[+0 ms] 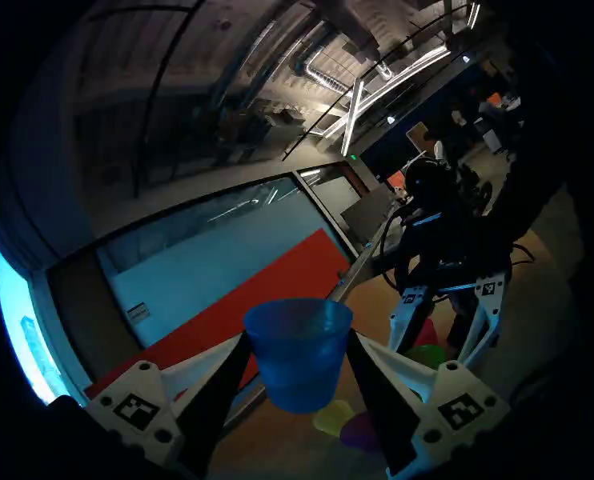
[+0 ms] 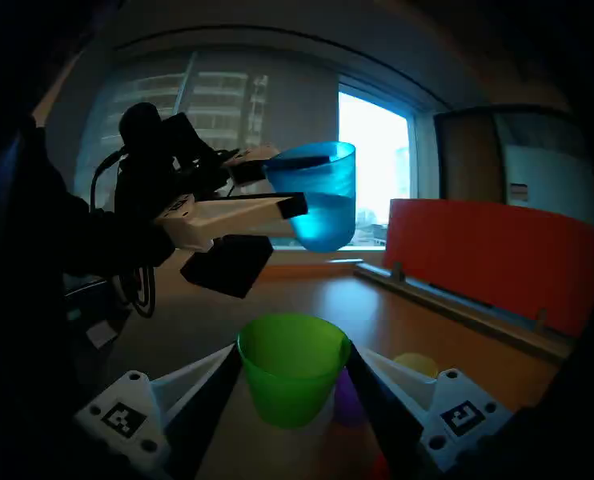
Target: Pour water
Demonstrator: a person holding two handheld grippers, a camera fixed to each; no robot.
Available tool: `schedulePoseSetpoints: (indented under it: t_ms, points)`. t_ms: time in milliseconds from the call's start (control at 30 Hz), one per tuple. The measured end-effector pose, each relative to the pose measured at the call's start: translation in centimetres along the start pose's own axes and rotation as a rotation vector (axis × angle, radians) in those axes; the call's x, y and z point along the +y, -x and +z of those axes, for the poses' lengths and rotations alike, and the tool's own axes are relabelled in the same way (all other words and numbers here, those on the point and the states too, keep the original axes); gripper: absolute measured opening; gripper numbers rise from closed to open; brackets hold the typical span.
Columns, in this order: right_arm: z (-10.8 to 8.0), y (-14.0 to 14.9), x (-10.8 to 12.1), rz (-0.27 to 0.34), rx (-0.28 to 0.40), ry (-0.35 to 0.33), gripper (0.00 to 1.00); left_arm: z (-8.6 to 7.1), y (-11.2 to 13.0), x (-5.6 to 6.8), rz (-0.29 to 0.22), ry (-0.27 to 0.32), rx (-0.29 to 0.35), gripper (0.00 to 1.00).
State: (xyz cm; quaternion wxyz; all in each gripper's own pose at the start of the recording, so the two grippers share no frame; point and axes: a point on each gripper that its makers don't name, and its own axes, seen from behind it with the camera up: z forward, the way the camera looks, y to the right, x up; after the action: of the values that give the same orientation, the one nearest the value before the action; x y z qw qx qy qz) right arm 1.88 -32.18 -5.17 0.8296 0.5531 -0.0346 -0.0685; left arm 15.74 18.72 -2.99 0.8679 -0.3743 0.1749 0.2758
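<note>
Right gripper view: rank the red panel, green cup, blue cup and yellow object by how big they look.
1. red panel
2. green cup and blue cup: near alike. The green one is closer to the camera, so I leave them unranked.
3. yellow object

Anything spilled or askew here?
Nothing stands out. The left tool grips the blue cup, raised and roughly upright. The right tool grips the green cup, also upright. No spilled water is visible on the table.
</note>
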Motion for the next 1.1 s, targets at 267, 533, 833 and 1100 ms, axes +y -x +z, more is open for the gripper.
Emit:
schedulePoseSetpoints:
  t_ms: [267, 533, 833, 1100]
  points:
    - [0.01, -0.05, -0.10, 0.003, 0.002, -0.004, 0.93, 0.14, 0.03, -0.01, 0.024, 0.001, 0.002, 0.84]
    - [-0.15, -0.20, -0.21, 0.004, 0.006, -0.005, 0.93, 0.28, 0.20, -0.27, 0.038, -0.005, 0.000, 0.84]
    - [-0.21, -0.44, -0.39, 0.001, 0.008, -0.008, 0.93, 0.43, 0.29, -0.16, 0.067, -0.004, -0.003, 0.84]
    - [-0.29, -0.48, -0.51, -0.003, 0.008, -0.010, 0.93, 0.49, 0.41, -0.15, 0.093, -0.003, -0.007, 0.84]
